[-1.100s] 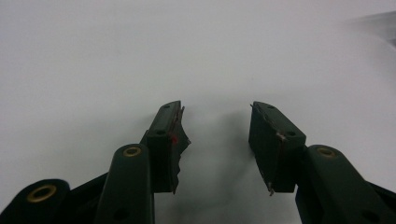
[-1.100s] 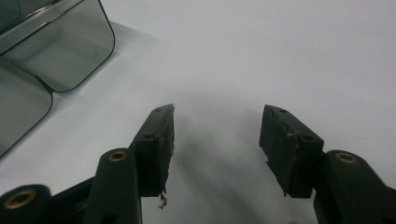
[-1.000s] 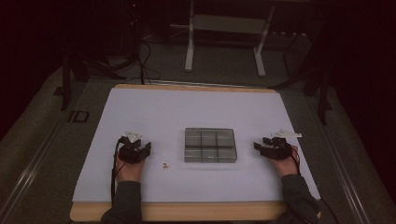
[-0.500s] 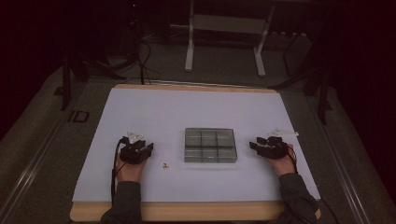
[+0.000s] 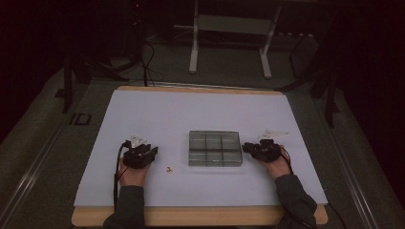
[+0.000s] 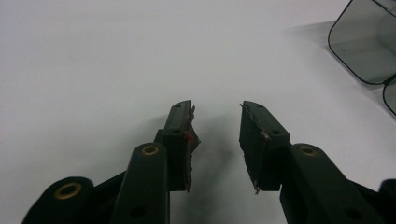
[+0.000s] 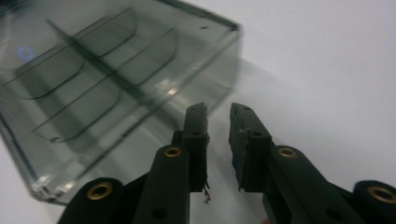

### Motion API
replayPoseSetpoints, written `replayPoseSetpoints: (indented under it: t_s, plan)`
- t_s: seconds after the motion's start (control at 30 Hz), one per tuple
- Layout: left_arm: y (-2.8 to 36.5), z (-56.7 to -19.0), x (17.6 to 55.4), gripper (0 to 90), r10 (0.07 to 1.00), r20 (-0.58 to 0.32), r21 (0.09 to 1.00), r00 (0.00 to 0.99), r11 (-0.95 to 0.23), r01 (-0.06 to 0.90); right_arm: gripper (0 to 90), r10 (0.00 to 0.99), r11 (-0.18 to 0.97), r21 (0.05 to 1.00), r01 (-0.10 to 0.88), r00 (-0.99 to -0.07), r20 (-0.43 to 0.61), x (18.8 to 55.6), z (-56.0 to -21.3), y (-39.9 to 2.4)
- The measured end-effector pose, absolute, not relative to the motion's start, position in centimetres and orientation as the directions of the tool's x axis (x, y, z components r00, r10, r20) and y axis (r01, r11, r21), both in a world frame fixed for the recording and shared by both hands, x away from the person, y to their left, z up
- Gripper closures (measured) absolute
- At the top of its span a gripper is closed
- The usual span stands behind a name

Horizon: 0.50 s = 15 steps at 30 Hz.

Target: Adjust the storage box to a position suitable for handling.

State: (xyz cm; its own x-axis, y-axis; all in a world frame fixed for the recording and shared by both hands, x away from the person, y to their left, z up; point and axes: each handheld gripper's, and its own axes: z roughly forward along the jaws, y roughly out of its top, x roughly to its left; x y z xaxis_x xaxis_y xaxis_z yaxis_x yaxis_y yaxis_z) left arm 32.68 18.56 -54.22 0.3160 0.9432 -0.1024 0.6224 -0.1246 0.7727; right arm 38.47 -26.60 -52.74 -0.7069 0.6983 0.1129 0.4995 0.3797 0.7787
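No brand or label readable on my gear or on box. My left gripper (image 6: 216, 140) parted, nothing between pads, jaws just been closing over bare white table (image 5: 157, 119). My right gripper (image 7: 218, 140) narrowed to small gap, empty, jaws just been closing, tips near corner of clear divided box (image 5: 214, 148). Box sits mid-table between my hands. High view adds tiny item (image 5: 169, 168) beside left gripper; right gripper view shows box dividers close up.

Dim high view: the white table (image 5: 157, 119) is evenly lit, its surroundings nearly black. Gripper views are brighter; soft shadows fall beneath the jaws, the clear compartment box (image 7: 93, 79) carries faint glare, and its far edge blurs.
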Motion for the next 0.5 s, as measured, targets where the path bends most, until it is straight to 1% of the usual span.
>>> replayPoseSetpoints:
  t_s: [0.17,0.37,0.5]
  plan:
    - [18.5,-54.2,32.6,66.1,0.942,-0.093,0.774,0.322,-0.135,0.618,85.6,0.681,0.396,0.769,0.502,-0.723,0.121,38.5,-53.0,-26.0]
    - [18.4,-54.3,32.7,66.3,0.94,-0.089,0.773,0.33,-0.144,0.618,88.5,0.685,0.388,0.767,0.51,-0.717,0.13,38.5,-52.9,-25.7]
    - [18.3,-54.3,32.7,66.3,0.94,-0.078,0.77,0.333,-0.156,0.619,88.8,0.678,0.393,0.767,0.508,-0.723,0.132,38.7,-52.9,-25.2]
